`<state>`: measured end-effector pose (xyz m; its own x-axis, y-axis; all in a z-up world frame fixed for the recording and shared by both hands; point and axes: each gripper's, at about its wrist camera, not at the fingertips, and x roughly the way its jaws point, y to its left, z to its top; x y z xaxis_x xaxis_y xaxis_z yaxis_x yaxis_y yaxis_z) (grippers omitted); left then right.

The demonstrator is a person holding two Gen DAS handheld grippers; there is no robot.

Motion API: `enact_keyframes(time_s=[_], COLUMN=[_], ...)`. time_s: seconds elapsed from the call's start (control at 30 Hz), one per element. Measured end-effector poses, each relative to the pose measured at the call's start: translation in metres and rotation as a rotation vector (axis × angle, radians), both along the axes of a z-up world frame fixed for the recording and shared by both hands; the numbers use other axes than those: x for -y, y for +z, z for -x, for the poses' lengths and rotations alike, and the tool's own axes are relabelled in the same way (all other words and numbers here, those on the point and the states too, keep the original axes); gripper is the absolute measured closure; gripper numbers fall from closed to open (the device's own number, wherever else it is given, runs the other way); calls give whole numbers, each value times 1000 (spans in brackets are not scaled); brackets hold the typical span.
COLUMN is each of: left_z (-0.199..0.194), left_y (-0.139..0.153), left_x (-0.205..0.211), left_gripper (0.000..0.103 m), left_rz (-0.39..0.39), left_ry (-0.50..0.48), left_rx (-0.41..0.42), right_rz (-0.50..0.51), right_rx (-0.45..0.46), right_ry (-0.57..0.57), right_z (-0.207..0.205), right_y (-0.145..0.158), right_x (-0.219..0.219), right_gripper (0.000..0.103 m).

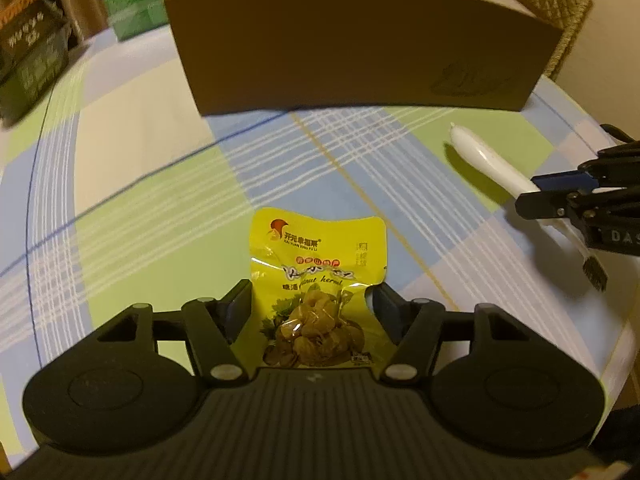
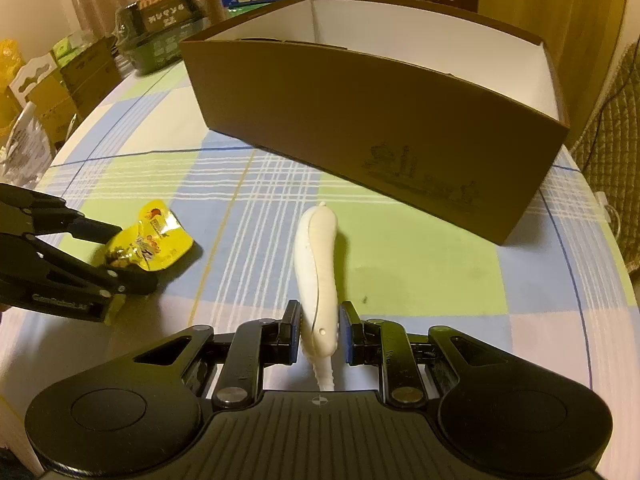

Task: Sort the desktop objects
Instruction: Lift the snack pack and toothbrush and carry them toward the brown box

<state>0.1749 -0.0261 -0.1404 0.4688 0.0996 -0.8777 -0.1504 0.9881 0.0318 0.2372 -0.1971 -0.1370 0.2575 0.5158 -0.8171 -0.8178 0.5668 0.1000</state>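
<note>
Left gripper (image 1: 312, 304): jaws half-spread, pads pressed on both edges of a crinkled yellow snack packet (image 1: 318, 280) printed with brown kernels. Right gripper (image 2: 319, 332): clamped narrow on a white toothbrush (image 2: 316, 272), handle pointing beyond the fingertips toward the brown cardboard box (image 2: 360, 128).

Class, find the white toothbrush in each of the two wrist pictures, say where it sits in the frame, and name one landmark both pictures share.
Left wrist view: the white toothbrush lies at the right, its neck clamped by the right tongs.
Right wrist view: bottom centre, the toothbrush runs up from between the shut tongs.
Shared landmark: the brown cardboard box behind it.
</note>
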Motion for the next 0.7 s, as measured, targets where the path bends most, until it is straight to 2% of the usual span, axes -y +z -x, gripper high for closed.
enact_keyframes(time_s=[0.27, 0.7], left_z=[3, 6], left_y=[22, 36], left_x=[1, 2], left_gripper=[48, 50], left_rz=[17, 21], left_ry=[2, -2], left_rx=[53, 105], right_rz=[-14, -29], right_rx=[2, 14], right_ry=[-4, 0], right_z=[-1, -1], right_y=[6, 11], right_x=[3, 1], right_gripper=[86, 86])
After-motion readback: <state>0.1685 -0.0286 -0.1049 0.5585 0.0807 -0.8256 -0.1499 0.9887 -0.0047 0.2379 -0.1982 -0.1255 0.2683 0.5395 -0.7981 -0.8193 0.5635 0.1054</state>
